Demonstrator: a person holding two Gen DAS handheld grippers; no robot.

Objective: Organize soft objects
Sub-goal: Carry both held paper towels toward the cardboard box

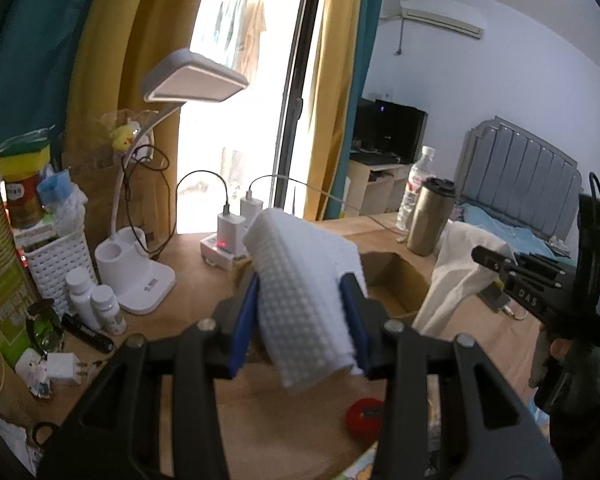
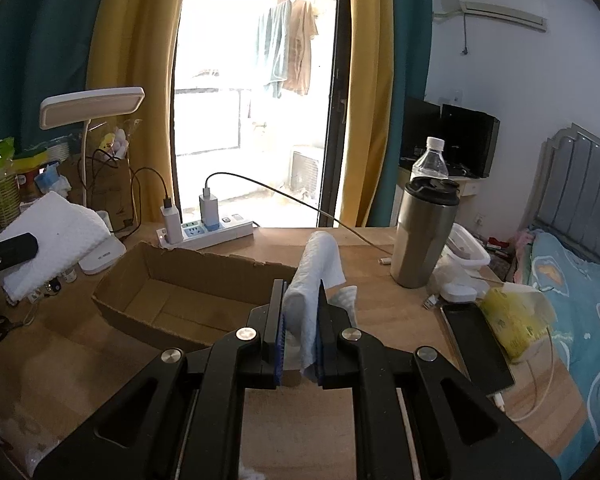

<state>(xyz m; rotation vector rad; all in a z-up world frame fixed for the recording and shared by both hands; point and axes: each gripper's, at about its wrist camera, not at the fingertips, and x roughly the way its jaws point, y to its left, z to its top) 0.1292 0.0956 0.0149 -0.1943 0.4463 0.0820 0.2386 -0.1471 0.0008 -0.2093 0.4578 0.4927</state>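
Above cardboard box [image 2: 188, 296], left tool [image 1: 300, 304] clamping waffle cloth [image 1: 300, 280] (level), right tool [image 2: 300, 316] pinching towel [image 2: 316, 280]

1. The box [image 2: 188, 296] sits on the tabletop [image 2: 80, 360], before the power strip [image 2: 208, 234].
2. The lamp [image 2: 92, 176] stands left of the box.
3. The tumbler [image 2: 424, 232] stands right of it, before the bottle [image 2: 430, 160].

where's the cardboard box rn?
On the desk, left of centre in the right wrist view: cardboard box, open, just in front of the power strip.
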